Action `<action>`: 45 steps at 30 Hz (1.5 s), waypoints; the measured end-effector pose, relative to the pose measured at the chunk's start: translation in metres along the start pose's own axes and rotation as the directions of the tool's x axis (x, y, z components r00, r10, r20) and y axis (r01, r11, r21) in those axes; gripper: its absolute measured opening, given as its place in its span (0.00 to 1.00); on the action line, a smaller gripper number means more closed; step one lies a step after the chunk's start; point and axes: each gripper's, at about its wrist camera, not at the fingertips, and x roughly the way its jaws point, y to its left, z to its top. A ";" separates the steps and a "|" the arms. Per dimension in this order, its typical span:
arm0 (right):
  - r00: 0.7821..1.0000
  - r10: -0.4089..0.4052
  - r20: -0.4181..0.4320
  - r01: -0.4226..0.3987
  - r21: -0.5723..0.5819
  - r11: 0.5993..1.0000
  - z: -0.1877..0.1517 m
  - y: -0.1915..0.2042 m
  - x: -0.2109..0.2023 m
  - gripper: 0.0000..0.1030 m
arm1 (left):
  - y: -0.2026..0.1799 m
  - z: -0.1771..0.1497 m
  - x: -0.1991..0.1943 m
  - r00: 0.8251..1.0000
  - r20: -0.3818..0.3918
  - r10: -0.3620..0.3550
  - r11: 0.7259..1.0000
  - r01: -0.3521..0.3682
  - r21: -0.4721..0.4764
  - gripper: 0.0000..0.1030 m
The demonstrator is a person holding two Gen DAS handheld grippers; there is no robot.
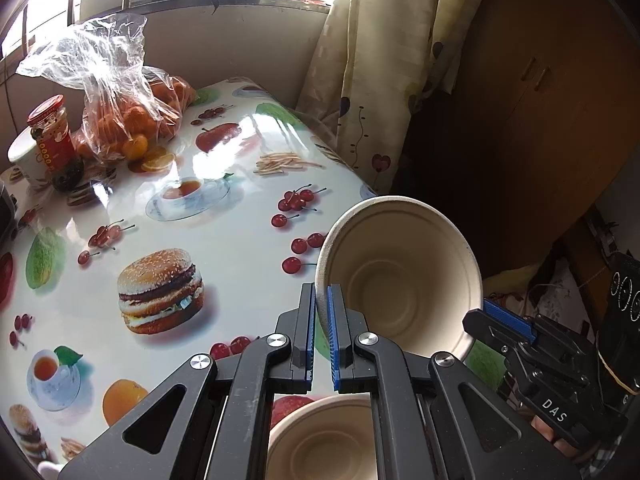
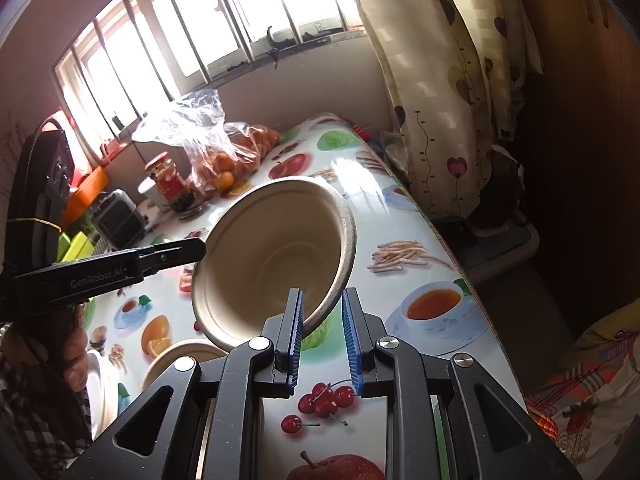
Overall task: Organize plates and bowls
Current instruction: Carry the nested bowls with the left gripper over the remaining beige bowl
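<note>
Glossy food-print desk point(image 1: 224, 248) under a barred window point(image 2: 192, 12), curtain point(image 1: 372, 60) right. Left gripper point(image 1: 320, 304) fingers clamp the tilted bowl point(image 1: 400, 272); right gripper point(image 2: 322, 312) fingers sit narrowly apart, rim between them. A second bowl point(image 1: 320, 440) is half hidden.

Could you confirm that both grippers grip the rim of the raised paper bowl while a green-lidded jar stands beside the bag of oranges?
Not quite: the jar has a red lid, as the left wrist view shows. The rest holds: the left gripper and right gripper both grip the raised bowl by its rim, beside the bag of oranges.
</note>
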 end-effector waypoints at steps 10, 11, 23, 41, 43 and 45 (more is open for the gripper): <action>1.000 0.022 0.010 -0.022 -0.017 1.000 -0.013 0.016 -0.017 0.19 | 0.003 -0.018 -0.022 1.000 0.017 0.010 1.000 -0.010 0.000 0.06; 1.000 0.024 0.010 -0.024 -0.018 1.000 -0.014 0.018 -0.018 0.19 | 0.003 -0.020 -0.024 1.000 0.020 0.010 1.000 -0.010 -0.002 0.06; 0.999 0.045 0.012 -0.044 -0.028 0.999 -0.033 0.031 -0.032 0.19 | 0.007 -0.042 -0.042 0.999 0.035 0.011 1.000 -0.010 -0.013 0.06; 0.998 0.069 -0.003 -0.069 -0.038 0.997 -0.057 0.049 -0.043 0.19 | 0.015 -0.078 -0.057 0.999 0.026 0.027 0.999 -0.026 -0.029 0.06; 0.998 0.069 -0.003 -0.069 -0.039 0.997 -0.058 0.050 -0.044 0.19 | 0.015 -0.081 -0.059 0.999 0.027 0.027 0.999 -0.026 -0.029 0.06; 0.997 0.071 -0.004 -0.071 -0.040 0.997 -0.061 0.052 -0.045 0.19 | 0.016 -0.084 -0.061 0.999 0.030 0.030 0.999 -0.029 -0.029 0.06</action>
